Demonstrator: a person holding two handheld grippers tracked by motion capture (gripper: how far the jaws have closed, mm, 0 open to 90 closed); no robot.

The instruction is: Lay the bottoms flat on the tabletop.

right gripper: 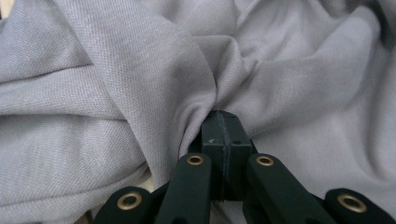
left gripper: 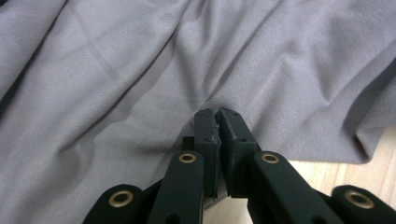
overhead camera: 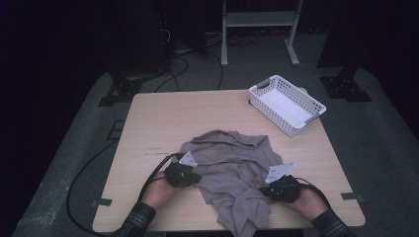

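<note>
Grey shirt [overhead camera: 232, 168] pinched in both clenched tongs, left [left gripper: 218, 114] and right [right gripper: 223, 116], no readable writing

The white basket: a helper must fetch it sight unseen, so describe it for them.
Start at the light wooden table and look to its far right corner, beyond the crumpled grey garment. There sits the white basket, a rectangular plastic one with perforated walls, the sole rigid container on the tabletop.

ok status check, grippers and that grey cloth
Left gripper shut on grey cloth. Right gripper shut on it too. Cloth crumpled on table; white basket apart, nothing in the way.
</note>
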